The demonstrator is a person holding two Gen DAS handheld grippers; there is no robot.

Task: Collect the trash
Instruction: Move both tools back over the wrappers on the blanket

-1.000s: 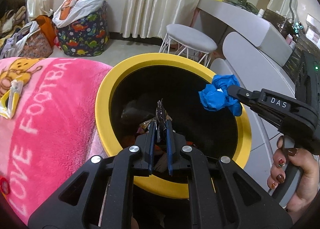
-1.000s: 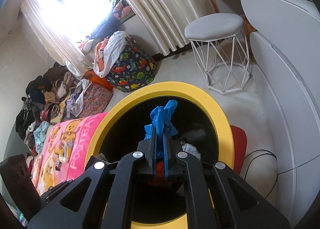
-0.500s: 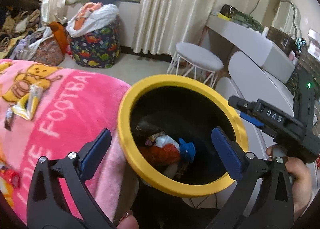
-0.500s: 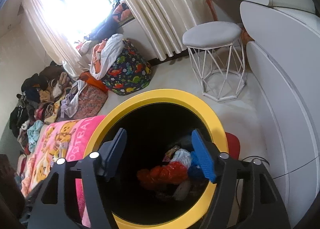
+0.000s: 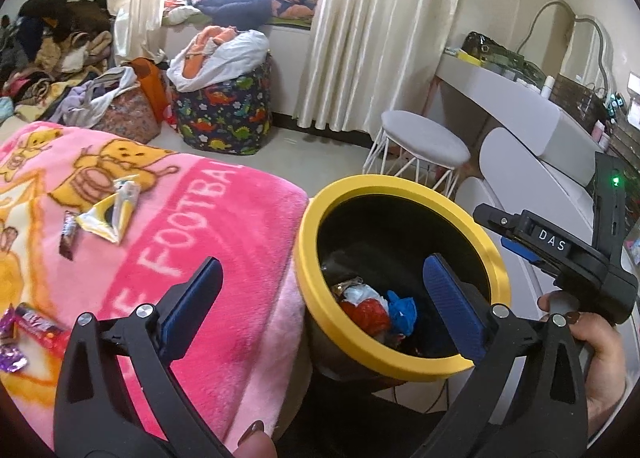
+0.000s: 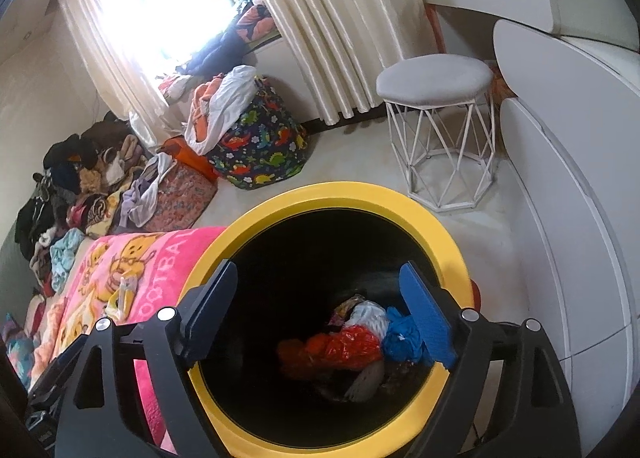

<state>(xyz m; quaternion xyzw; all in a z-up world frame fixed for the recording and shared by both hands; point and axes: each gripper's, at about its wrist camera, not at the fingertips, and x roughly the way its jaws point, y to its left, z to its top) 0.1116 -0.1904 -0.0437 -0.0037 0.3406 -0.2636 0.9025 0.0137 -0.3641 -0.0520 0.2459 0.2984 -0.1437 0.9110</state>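
Both loads are dropped: blue wad (image 6: 402, 338) and red bag (image 6: 348, 346) lie at the bottom of the bin (image 5: 496, 278). Left hand-held gripper (image 5: 320, 310) is spread wide, nothing between the jaws. Right hand-held gripper (image 6: 320, 318) has just been opening, is now wide over the bin mouth, and is also empty (its pads are clear of the rim).

More trash is seen on the pink blanket (image 5: 224, 218): a yellow wrapper (image 5: 106, 214), a brown bar (image 5: 68, 236), and purple wrappers (image 5: 24, 328) near the edge.

Next pick is judged best approached from above, with flat wrappers pinched at a raised edge so no plush is caught.
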